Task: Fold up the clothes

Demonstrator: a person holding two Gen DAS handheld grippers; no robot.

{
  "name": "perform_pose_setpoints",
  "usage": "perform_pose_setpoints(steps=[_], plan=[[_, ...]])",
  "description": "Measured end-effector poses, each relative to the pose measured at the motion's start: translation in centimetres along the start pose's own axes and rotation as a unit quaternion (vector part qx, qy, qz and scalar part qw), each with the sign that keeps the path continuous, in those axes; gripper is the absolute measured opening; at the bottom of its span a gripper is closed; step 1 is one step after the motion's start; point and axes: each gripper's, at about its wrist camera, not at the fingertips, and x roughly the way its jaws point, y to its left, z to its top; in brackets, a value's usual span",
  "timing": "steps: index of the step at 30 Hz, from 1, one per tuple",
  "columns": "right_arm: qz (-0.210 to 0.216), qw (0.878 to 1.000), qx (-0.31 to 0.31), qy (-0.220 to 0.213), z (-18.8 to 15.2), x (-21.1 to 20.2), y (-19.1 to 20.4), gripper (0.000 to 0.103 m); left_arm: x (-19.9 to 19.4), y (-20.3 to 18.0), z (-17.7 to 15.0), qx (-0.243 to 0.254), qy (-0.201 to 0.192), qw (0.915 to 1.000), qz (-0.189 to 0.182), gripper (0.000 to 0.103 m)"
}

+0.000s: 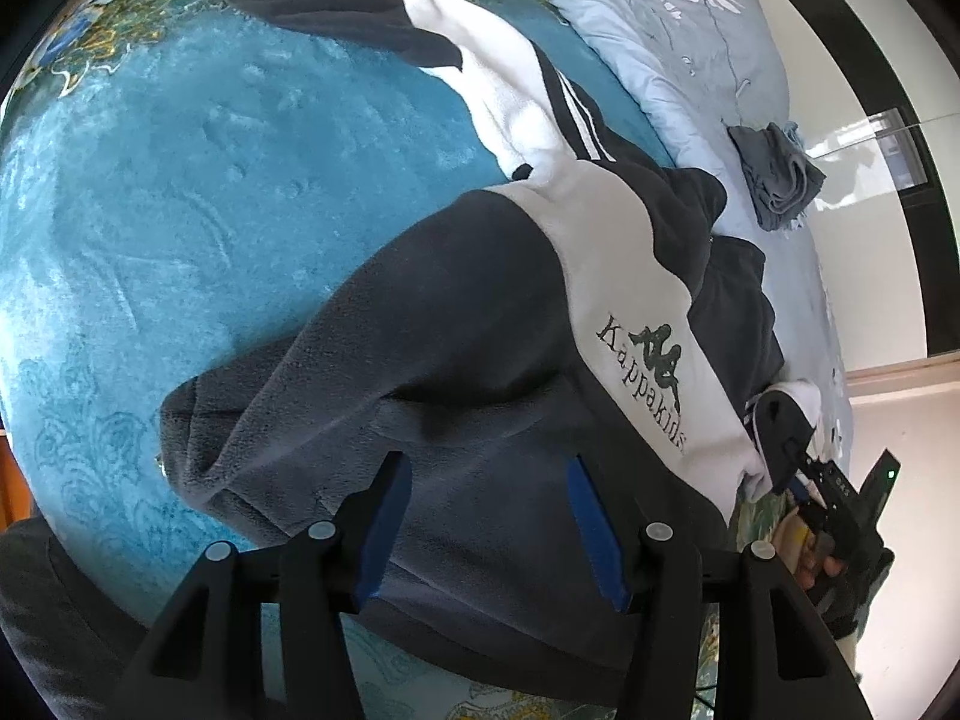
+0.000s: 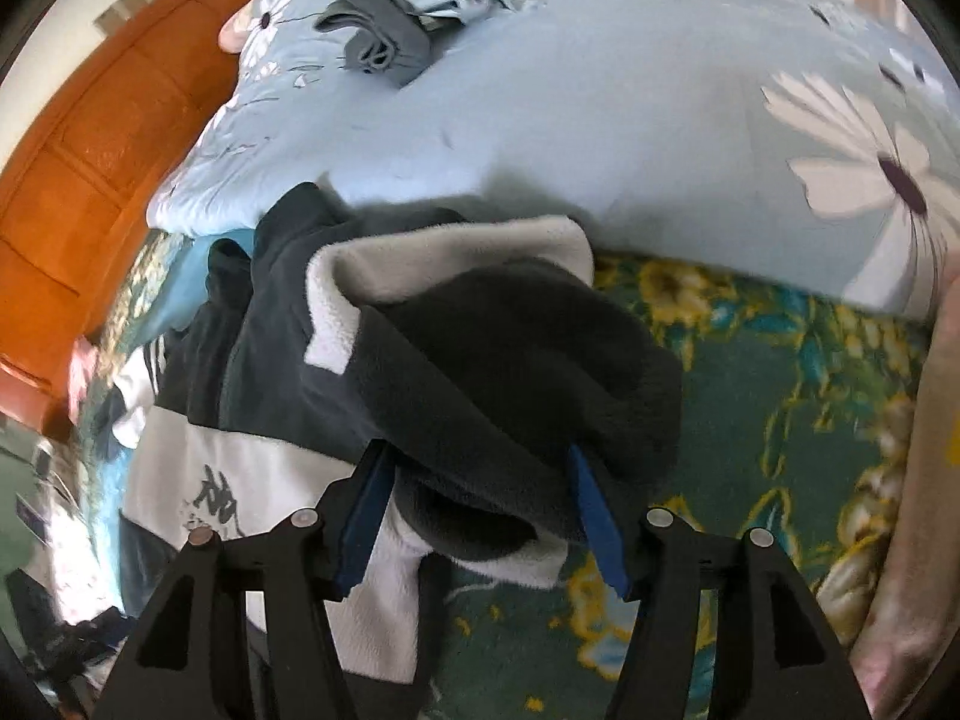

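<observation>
A navy and white fleece jacket (image 1: 480, 312) with a Kappa Kids logo lies spread on a teal blanket (image 1: 180, 210). My left gripper (image 1: 485, 459) hovers over its dark hem. The blue pads stand apart and the fabric lies flat between them, not pinched. In the right wrist view one dark sleeve (image 2: 510, 348) of the jacket (image 2: 252, 468) is folded over the body. My right gripper (image 2: 477, 450) straddles this bulky sleeve with its pads spread. From the left wrist view the right gripper (image 1: 798, 468) sits at the sleeve's end, with a hand behind it.
A light blue quilt with white daisies (image 2: 600, 120) is bunched along the far side of the bed, and a crumpled grey garment (image 2: 378, 42) lies on it. Orange wooden panelling (image 2: 78, 150) stands beyond. The blanket's green floral border (image 2: 780, 390) shows to the right of the sleeve.
</observation>
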Motion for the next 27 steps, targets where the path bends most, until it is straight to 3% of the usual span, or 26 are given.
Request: perform_pose_setpoints(steps=[2,3,4,5,6,8,9,14,19,23,25,27], plan=[[-0.02,0.999,-0.029,-0.006,0.8,0.1,1.1,0.061,0.1,0.1,0.0,-0.002,0.0,1.0,-0.001,0.059],[-0.03,0.999,-0.045,-0.006,1.2,0.2,1.7,0.056,0.1,0.2,0.0,-0.004,0.001,1.0,-0.002,0.059],[-0.032,0.998,-0.054,0.0,1.5,0.2,1.9,0.049,0.1,0.3,0.0,-0.006,0.001,1.0,-0.002,0.059],[-0.035,0.997,-0.062,0.005,1.7,0.2,2.1,0.027,0.1,0.4,0.0,-0.007,0.001,1.0,-0.003,0.059],[-0.041,0.997,-0.068,0.013,1.9,0.6,2.4,0.014,0.0,0.5,0.0,-0.009,0.001,1.0,-0.004,0.059],[-0.037,0.997,-0.068,0.018,2.7,0.5,3.2,0.009,0.0,0.7,0.0,-0.012,0.0,0.9999,-0.006,0.059],[-0.015,0.998,-0.059,0.017,3.5,-0.2,3.6,0.008,-0.2,0.8,0.0,-0.012,-0.001,0.9999,-0.006,0.059],[0.057,0.997,-0.051,0.015,8.3,-3.1,6.3,0.007,0.0,1.4,0.1,-0.026,0.0,0.9996,-0.007,0.059],[0.12,0.988,-0.018,0.093,11.5,0.6,10.8,0.008,-0.1,0.8,0.1,-0.013,-0.002,0.9999,-0.004,0.059],[0.124,0.975,-0.004,0.186,9.8,6.1,13.5,0.013,-0.5,0.5,0.2,-0.007,-0.005,1.0,0.001,0.059],[0.137,0.967,-0.023,0.216,8.4,7.1,15.1,0.02,-0.7,0.8,0.3,-0.012,-0.008,0.9999,0.002,0.059],[0.167,0.962,-0.055,0.207,8.0,6.2,16.5,0.042,-0.8,1.3,0.3,-0.02,-0.009,0.9998,0.003,0.059]])
